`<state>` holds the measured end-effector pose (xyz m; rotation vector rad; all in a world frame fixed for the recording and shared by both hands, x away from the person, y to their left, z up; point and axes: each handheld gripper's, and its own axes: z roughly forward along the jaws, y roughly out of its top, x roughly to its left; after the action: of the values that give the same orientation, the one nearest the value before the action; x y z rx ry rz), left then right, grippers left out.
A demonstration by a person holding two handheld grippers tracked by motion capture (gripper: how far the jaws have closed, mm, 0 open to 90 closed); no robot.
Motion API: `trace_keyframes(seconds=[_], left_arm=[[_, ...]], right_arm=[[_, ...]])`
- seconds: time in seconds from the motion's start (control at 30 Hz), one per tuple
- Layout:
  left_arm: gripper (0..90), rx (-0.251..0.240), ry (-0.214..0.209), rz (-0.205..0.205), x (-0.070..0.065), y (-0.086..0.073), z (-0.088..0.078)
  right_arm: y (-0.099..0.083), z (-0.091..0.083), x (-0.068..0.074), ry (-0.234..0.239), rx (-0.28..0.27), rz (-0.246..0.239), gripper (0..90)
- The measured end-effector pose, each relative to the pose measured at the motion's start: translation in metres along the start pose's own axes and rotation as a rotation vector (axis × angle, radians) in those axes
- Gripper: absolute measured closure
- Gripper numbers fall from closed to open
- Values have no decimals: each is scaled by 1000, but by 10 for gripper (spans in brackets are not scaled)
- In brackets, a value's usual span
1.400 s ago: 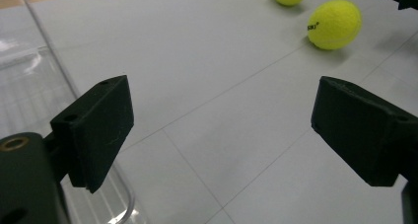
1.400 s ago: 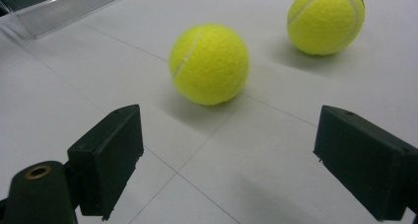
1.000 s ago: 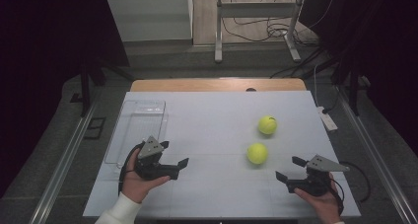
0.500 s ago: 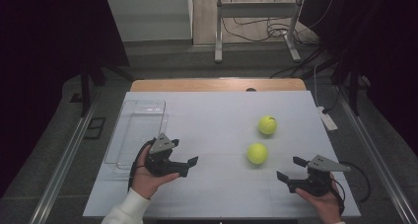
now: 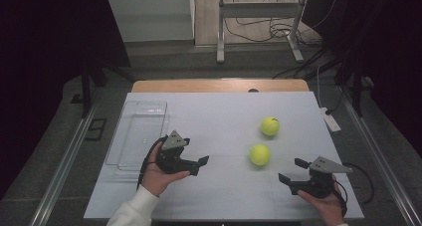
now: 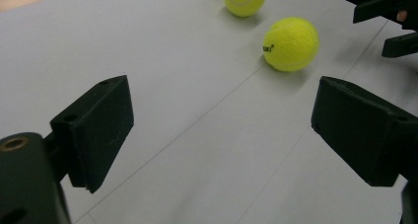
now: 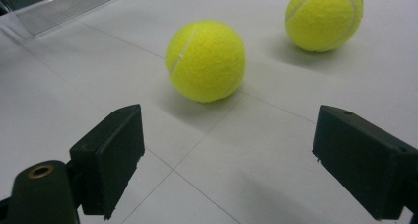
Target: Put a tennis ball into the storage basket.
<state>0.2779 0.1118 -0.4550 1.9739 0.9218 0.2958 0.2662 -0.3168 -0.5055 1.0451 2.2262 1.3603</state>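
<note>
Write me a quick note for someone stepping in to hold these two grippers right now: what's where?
Left gripper: open, holding nothing, pointing at the nearer tennis ball.
Right gripper: open, holding nothing, also facing that ball.
Farther tennis ball lies apart from it on the white table.
Clear tray sits at the table's left with no ball in it.
Done: no ball gripped.
Left: probably grasp the balls, perhaps for the tray.

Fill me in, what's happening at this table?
A person holds a gripper in each hand over a white table. Both the left gripper and the right gripper are open and hold nothing. Two tennis balls lie apart between them: the near ball and the far ball. Both grippers point toward the near ball. A clear tray sits empty at the left.
</note>
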Motion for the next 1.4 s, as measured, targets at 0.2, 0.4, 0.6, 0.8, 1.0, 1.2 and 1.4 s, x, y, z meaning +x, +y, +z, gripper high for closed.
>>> trace_keyframes(seconds=[0.2,0.4,0.6,0.8,1.0,1.2,1.4], left_arm=[[100,3,-16,12,-4,9,8],[98,6,-43,29,-10,17,18],[97,18,-55,41,-14,22,24],[97,23,-62,40,-17,25,31],[97,33,-69,45,-20,28,38],[97,47,-76,52,-23,29,45],[97,42,-108,63,-26,31,50]], right_arm=[[0,0,0,-1,1,-1,125],[0,0,-1,1,3,-1,124],[-1,0,-1,1,5,-2,124],[-1,1,-1,5,5,-1,123],[-1,1,-1,6,5,-4,123],[-1,1,-2,11,3,-4,122],[-1,0,-2,10,4,-4,121]])
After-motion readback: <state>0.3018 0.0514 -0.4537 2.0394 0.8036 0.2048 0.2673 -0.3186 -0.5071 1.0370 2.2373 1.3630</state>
